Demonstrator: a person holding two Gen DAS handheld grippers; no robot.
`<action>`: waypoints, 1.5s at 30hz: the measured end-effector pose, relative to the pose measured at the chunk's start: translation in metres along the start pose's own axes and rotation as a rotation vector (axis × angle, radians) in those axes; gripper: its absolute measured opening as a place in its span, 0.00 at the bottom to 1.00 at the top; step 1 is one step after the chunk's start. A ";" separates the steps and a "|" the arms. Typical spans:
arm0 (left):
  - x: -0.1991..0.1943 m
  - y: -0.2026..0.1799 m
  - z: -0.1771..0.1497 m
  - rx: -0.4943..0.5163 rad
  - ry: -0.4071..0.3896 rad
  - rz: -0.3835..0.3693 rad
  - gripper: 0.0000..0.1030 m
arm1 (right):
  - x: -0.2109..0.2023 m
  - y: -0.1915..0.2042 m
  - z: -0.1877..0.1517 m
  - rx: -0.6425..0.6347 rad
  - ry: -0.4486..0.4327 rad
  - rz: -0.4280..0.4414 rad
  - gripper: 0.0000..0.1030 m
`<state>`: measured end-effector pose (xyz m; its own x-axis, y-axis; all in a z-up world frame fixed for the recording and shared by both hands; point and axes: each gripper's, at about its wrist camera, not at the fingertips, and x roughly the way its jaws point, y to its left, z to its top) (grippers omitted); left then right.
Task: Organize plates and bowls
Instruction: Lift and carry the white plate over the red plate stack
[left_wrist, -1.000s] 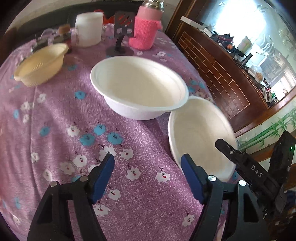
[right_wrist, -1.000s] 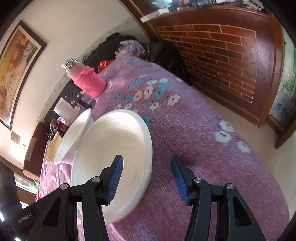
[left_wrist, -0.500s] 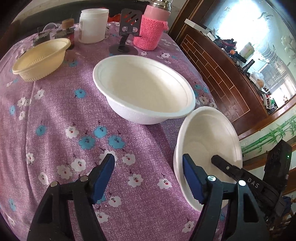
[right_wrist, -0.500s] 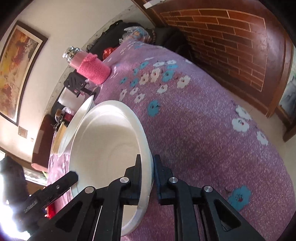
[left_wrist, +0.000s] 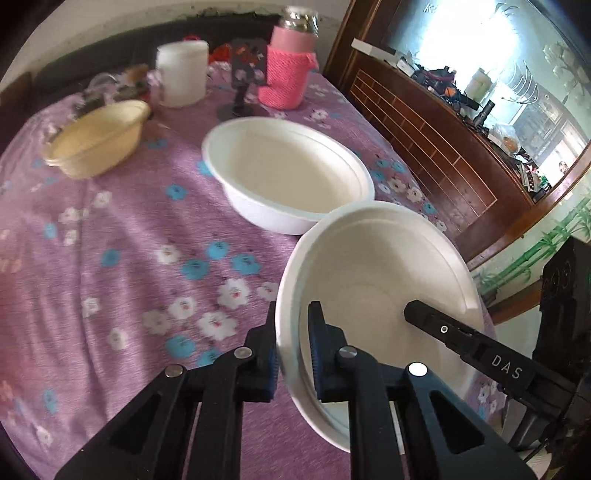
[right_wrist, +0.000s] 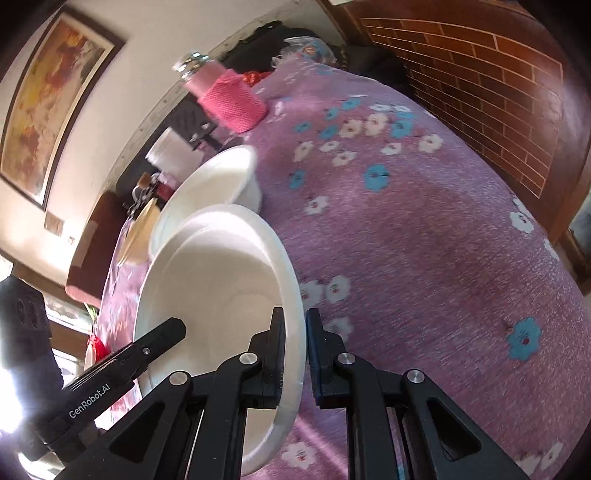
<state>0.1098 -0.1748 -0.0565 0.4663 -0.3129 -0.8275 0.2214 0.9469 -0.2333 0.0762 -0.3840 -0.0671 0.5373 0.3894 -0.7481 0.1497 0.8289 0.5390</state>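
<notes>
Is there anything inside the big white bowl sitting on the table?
No, what shows inside the big white bowl is bare white. The white dish held by the left gripper and right gripper covers its near edge, hiding that bit.

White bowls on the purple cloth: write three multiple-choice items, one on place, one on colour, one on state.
1. Where does the pink-sleeved bottle stand?
A. beyond the resting white bowl
B. inside it
C. on the floor

2. What colour is the small bowl at far left?
A. blue
B. pale yellow
C. black

3. How is the tilted white bowl held?
A. by neither
B. left hand-held gripper only
C. both, right hand-held gripper too

Key: 1 A, it rises behind that bowl; 2 B, cream-yellow wall; 3 C, each wrist view shows jaws pinching its rim.
</notes>
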 end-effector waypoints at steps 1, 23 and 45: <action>-0.006 0.003 -0.003 -0.001 -0.010 0.008 0.13 | 0.000 0.004 -0.002 -0.010 0.000 -0.001 0.12; -0.142 0.164 -0.057 -0.231 -0.245 0.151 0.13 | 0.044 0.217 -0.071 -0.396 0.063 0.022 0.12; -0.226 0.389 -0.085 -0.501 -0.330 0.431 0.14 | 0.151 0.459 -0.148 -0.732 0.129 0.102 0.13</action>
<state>0.0181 0.2703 -0.0035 0.6744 0.1631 -0.7201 -0.4201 0.8868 -0.1926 0.1035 0.1150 0.0103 0.4108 0.4852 -0.7719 -0.5099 0.8241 0.2467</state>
